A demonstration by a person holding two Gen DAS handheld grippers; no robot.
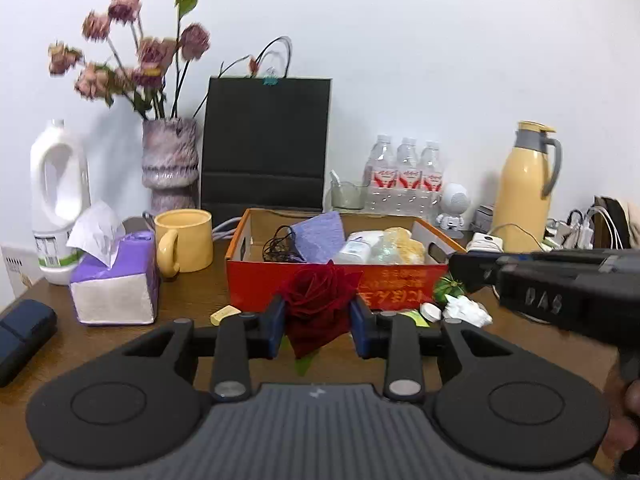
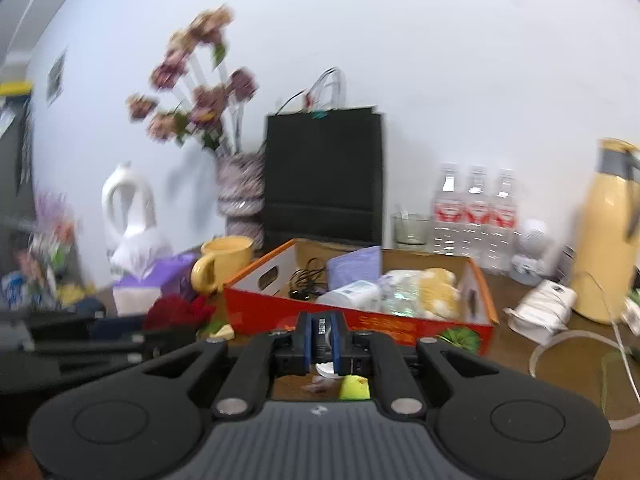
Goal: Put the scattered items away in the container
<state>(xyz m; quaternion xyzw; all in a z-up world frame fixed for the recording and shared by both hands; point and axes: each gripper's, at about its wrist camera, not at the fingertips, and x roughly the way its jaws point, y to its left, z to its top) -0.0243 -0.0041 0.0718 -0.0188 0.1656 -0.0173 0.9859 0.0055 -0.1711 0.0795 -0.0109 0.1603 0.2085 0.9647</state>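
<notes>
Left gripper [image 1: 319,320] clamped on a red rose [image 1: 318,300], held just near of the red box [image 1: 336,280], bloom level with its front wall. Right gripper [image 2: 322,338] clenched on a small dark item [image 2: 322,334], too blurred to identify, also just near of the box. Box already holds a black cable [image 1: 280,246], purple pack [image 1: 320,236], white bottle [image 1: 356,250], yellow cloth [image 1: 406,244]. On the table [image 1: 192,292] right of the rose: crumpled tissue [image 1: 466,310], white cap [image 1: 431,312], green leaf [image 1: 450,286]. Left of it: yellow eraser [image 1: 225,314].

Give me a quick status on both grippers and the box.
Left gripper shut on red rose. Right gripper shut on a small dark item. Orange box straight ahead, part filled. Nothing blocking.
</notes>
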